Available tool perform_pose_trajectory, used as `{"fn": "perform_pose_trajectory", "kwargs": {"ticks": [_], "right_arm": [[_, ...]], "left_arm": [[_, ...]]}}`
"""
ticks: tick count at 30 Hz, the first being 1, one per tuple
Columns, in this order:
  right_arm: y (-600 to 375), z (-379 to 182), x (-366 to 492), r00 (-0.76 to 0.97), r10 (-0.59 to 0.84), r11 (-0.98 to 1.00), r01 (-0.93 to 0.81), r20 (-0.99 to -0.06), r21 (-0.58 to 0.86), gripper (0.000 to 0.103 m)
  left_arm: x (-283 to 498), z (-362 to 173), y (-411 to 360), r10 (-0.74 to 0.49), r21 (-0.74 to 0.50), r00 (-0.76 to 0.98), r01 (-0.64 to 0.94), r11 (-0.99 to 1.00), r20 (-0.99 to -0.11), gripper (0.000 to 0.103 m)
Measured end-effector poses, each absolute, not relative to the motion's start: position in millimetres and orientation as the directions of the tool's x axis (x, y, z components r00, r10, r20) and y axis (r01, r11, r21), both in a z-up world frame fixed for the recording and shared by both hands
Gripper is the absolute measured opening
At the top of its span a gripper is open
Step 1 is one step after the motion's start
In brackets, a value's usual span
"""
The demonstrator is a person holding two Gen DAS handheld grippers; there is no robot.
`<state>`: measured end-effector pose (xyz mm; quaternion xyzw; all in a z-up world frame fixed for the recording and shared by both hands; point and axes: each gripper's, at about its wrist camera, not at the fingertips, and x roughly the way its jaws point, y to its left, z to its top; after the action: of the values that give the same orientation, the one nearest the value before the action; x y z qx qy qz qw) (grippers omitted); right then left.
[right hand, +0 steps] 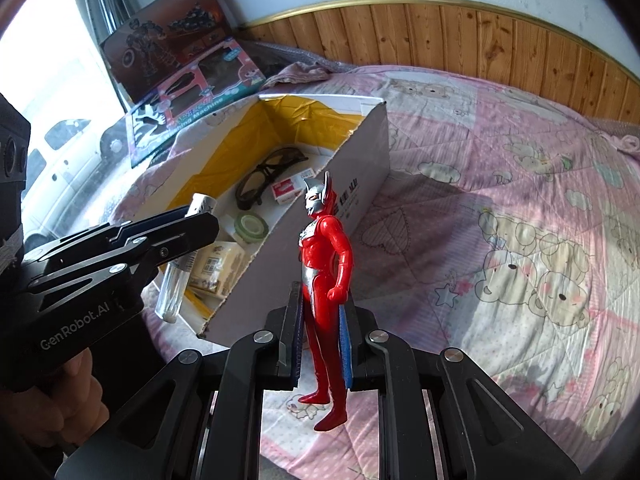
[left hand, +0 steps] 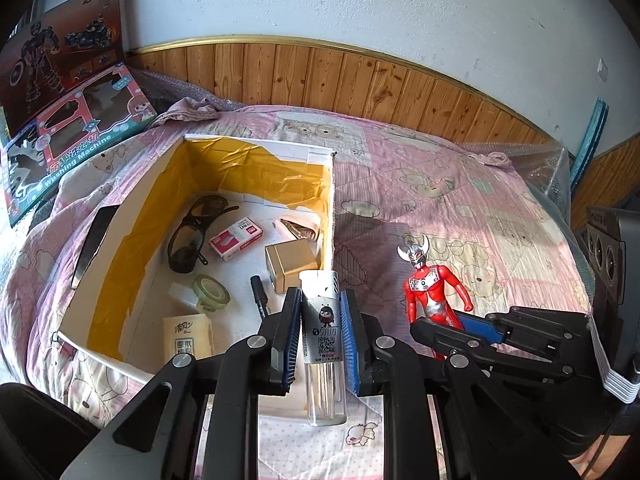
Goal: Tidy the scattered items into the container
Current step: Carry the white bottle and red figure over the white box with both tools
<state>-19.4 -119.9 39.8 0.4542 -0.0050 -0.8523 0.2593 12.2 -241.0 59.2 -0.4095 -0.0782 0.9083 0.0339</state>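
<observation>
My left gripper is shut on a clear plastic tube with a white cap and a printed label, held upright over the near right corner of the open cardboard box. The same tube shows in the right wrist view between the left gripper's fingers. My right gripper is shut on a red and silver horned toy figure, lifted above the pink bedspread just right of the box. In the left wrist view the figure stands above the right gripper's fingers.
Inside the box lie dark sunglasses, a red staple box, a gold tin, green tape, a black pen and a tissue pack. Toy cartons lean at the far left. A wood-panelled wall backs the bed.
</observation>
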Motion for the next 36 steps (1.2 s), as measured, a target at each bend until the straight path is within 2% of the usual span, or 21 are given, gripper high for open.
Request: {"fn": "perform_pose_trajectory", "kwargs": {"ticks": [11,24,36], "right_arm": [[-164.5,80.5,-21.4,-0.467,-0.490,-0.830,0.509,-0.736,0.230,0.016],[-197.0,102.2,-58.9,-0.470,-0.480,-0.815,0.551,-0.741,0.179,0.016],[-225.0,101.1,-113.0,-0.460,-0.428,-0.805,0.585,-0.778,0.097,0.016]], "left_arm": [[11.0,69.7,-287.4,0.109,-0.210,-0.684,0.066,-0.975,-0.721,0.020],[-6.2,86.4,-334.7,0.086,-0.242,-0.718,0.118,-0.963,-0.691,0.020],[-36.5,60.6,-329.2,0.167,-0.301,-0.670,0.089,-0.949,-0.724,0.020]]}}
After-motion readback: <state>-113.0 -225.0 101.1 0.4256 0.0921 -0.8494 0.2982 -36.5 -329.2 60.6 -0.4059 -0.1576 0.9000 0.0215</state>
